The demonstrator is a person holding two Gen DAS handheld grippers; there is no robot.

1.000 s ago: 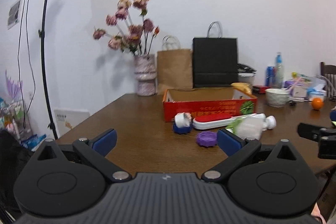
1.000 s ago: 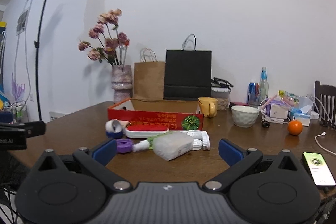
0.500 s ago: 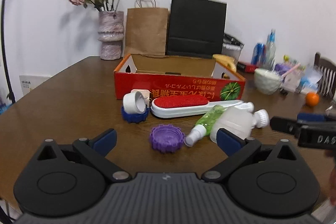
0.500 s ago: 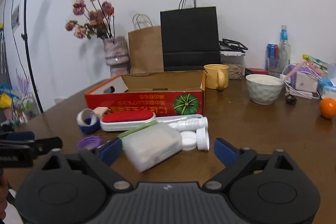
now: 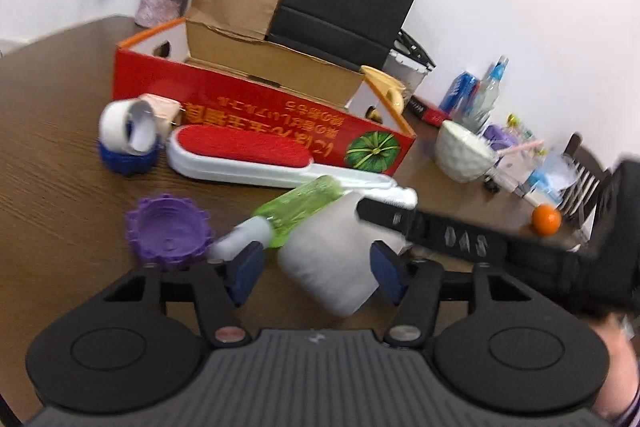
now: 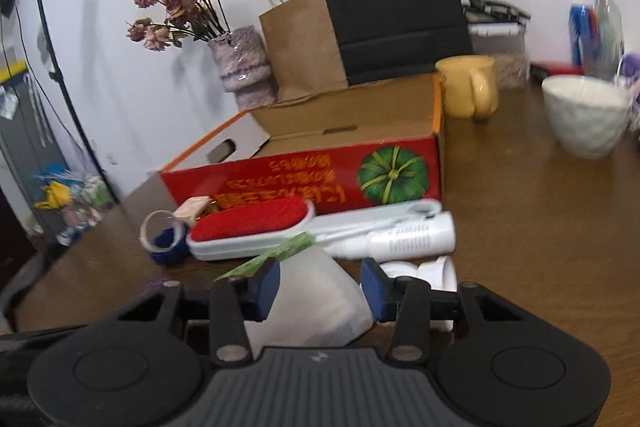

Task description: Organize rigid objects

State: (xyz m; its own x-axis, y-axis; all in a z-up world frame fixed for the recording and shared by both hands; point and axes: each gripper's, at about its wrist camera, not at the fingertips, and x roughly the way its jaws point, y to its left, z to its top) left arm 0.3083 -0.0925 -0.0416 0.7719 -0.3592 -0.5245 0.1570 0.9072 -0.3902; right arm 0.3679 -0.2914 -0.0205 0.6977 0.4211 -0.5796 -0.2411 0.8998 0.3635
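Note:
A translucent white container [image 5: 328, 259] lies on the wooden table among loose items. My left gripper [image 5: 316, 275] straddles it with its jaws closing, and a gap still shows at the left pad. My right gripper [image 6: 319, 287] comes from the other side, jaws closing, with its pads against the container [image 6: 316, 291]. One of its black fingers [image 5: 432, 233] crosses the container top in the left wrist view. Around it lie a green tube [image 5: 300, 205], a purple lid [image 5: 168, 231], a red lint brush [image 5: 240, 147], a tape ring [image 5: 124, 127] and a white bottle [image 6: 408, 239]. An open red box [image 6: 312, 183] stands behind.
A white bowl [image 6: 584, 115], a yellow mug [image 6: 468, 87], an orange [image 5: 546, 219] and drink bottles [image 6: 600, 27] stand to the right. A brown paper bag [image 6: 304, 39], a black bag [image 6: 392, 7] and a flower vase [image 6: 240, 63] line the wall behind the box.
Both grippers came forward and down onto the pile from opposite sides. Their jaws narrowed from wide open to around the translucent container.

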